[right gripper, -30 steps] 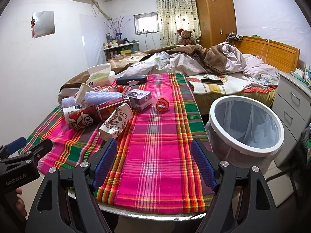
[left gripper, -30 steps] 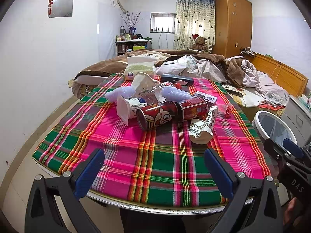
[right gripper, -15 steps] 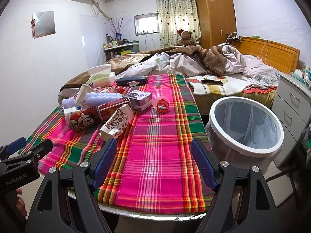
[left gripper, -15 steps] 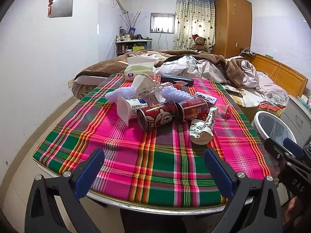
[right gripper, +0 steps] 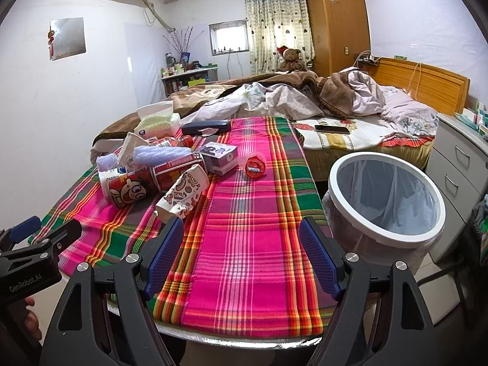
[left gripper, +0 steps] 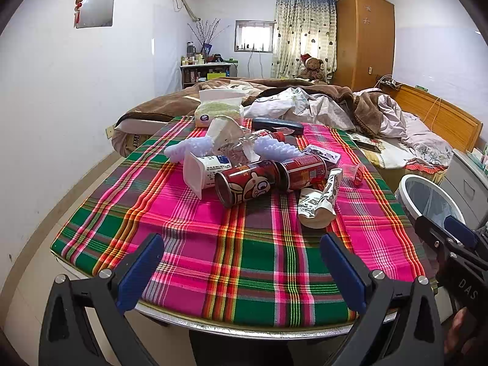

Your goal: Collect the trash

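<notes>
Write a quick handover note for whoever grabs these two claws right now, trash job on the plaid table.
Left claw: open, empty, hovering at the table's near edge.
Right claw: open, empty, over the tablecloth's near edge beside the bin.
Trash heaped mid-table: two red cans lying down, patterned paper cup, white yogurt cup, small box, red jelly cup, wrappers.
White-rimmed bin stands right of the table, lined; no trash visible inside.
Done: nothing visibly collected.
Left: every piece into the bin. Tissue pack and black case may not be trash.
</notes>
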Action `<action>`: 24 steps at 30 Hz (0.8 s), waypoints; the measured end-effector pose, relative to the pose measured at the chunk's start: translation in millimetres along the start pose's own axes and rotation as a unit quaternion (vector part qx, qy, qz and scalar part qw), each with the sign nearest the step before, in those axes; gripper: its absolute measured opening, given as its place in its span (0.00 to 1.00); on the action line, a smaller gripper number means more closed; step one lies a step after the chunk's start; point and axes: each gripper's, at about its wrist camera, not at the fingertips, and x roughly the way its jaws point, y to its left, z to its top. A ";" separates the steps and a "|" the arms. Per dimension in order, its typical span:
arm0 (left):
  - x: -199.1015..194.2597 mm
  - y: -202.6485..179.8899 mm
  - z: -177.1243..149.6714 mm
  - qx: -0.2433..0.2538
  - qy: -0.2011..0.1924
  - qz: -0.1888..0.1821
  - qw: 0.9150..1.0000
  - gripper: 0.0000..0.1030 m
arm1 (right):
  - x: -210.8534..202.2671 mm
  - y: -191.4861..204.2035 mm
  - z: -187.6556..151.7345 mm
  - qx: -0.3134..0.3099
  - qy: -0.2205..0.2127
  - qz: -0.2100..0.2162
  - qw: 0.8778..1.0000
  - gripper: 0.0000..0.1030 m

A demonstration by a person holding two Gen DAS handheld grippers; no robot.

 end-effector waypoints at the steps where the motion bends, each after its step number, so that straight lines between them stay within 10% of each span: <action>1: 0.8 0.0 0.6 0.000 0.000 0.000 1.000 1.00 | 0.7 0.5 0.4 0.000 0.000 0.000 1.000 0.77; 24: 86.3 58.3 46.4 0.022 0.054 -0.064 0.996 0.99 | 81.7 51.7 22.8 0.011 0.049 0.044 0.998 0.77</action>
